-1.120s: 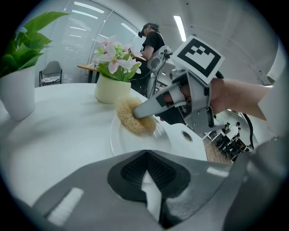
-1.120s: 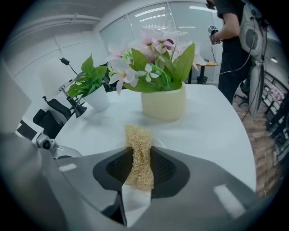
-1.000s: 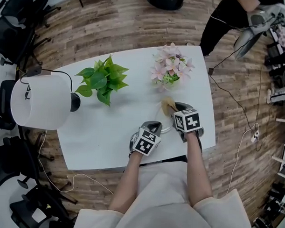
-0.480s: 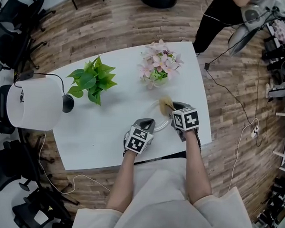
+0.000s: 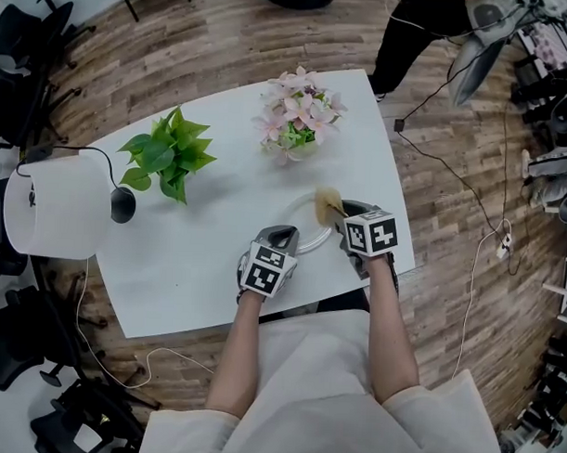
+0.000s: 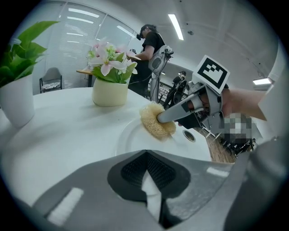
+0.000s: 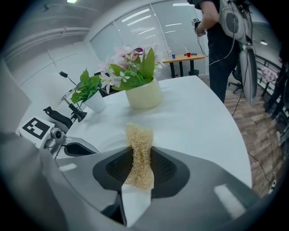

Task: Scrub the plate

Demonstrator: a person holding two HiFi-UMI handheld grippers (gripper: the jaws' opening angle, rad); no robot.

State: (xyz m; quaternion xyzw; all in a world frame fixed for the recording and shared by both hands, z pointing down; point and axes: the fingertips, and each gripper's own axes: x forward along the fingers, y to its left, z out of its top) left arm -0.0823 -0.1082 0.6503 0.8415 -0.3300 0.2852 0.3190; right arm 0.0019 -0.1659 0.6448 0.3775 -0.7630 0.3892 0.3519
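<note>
Shifted a bit across plate (image 5: 311, 233): sponge (image 5: 327, 202), clamped in right gripper (image 5: 339, 210); left gripper (image 5: 281, 236) pinches plate rim on counter (image 5: 190, 255).

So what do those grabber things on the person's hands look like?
Both the left gripper and the right gripper are grey, with wide rounded jaws and dark ribbed pads. Each carries a white cube printed with black square markers. The person wears a cream top with loose sleeves.

- No words, brands or numbers can be read anywhere.
- The left gripper (image 5: 279, 236) and right gripper (image 5: 342, 212) bear only black-and-white square markers (image 5: 266, 270) (patterns, not letters).
</note>
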